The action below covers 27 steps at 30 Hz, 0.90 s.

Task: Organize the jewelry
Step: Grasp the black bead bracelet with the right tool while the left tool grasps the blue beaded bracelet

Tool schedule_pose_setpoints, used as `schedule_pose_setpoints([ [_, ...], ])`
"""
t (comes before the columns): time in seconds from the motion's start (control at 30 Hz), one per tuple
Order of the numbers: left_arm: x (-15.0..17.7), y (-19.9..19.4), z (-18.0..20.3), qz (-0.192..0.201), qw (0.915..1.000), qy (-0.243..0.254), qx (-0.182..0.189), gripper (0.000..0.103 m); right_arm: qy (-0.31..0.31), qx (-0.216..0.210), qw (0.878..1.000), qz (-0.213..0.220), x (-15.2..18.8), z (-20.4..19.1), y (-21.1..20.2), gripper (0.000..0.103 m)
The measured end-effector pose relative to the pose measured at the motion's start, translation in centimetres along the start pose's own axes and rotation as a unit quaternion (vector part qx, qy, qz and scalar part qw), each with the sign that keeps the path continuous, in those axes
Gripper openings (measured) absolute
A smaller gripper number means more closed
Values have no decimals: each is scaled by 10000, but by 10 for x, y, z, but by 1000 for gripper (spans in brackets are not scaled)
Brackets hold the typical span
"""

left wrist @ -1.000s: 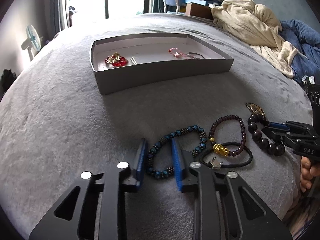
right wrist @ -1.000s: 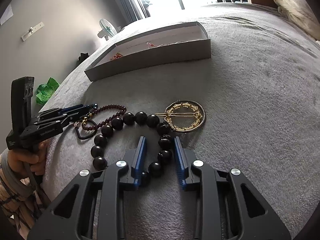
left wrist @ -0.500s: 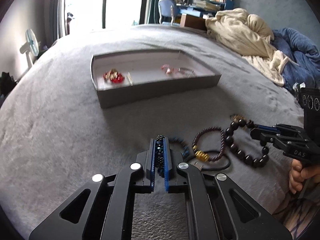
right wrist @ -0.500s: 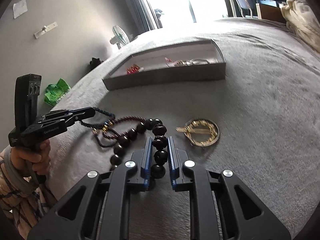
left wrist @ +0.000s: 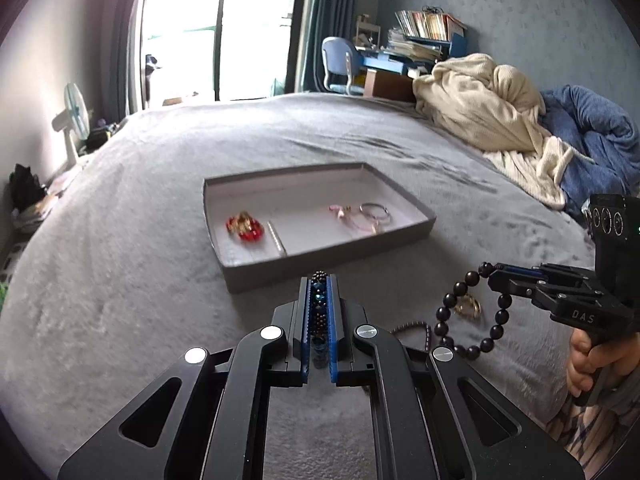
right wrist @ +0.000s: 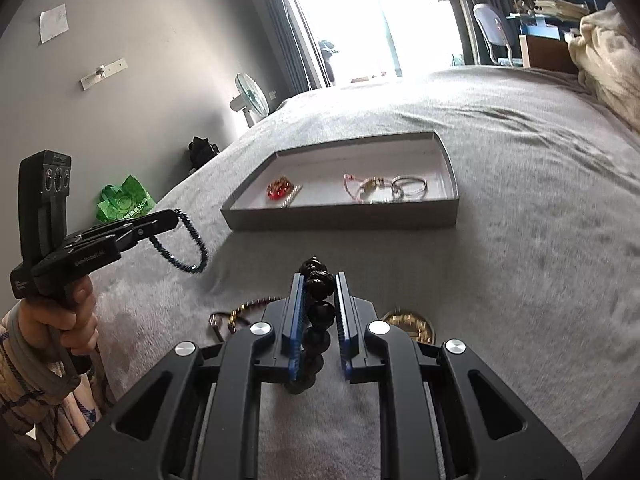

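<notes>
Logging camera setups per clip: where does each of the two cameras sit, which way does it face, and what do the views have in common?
Left wrist: sits behind the left gripper, looks across the grey bed toward the tray; jaws clamp the blue beaded bracelet; the right gripper and hand show at right.
Right wrist: sits behind the right gripper, faces the same tray; jaws clamp the dark bead bracelet; the left gripper and hand show at left.
Shared: tray, both bracelets, gold clip, fan.
</notes>
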<state>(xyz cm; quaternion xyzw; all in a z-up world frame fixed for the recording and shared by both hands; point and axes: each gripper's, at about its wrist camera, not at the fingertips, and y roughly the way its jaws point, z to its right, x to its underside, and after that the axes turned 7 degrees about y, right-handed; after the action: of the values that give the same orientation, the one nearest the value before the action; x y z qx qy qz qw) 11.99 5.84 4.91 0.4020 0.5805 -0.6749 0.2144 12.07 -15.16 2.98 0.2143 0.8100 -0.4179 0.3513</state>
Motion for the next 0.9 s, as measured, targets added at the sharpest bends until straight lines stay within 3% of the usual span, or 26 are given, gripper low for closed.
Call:
schedule_pose_setpoints([
  [0.9,-37,18,-17,94,9997,-199,90,8,-235,74,9992,308,-76,-9,11,15],
])
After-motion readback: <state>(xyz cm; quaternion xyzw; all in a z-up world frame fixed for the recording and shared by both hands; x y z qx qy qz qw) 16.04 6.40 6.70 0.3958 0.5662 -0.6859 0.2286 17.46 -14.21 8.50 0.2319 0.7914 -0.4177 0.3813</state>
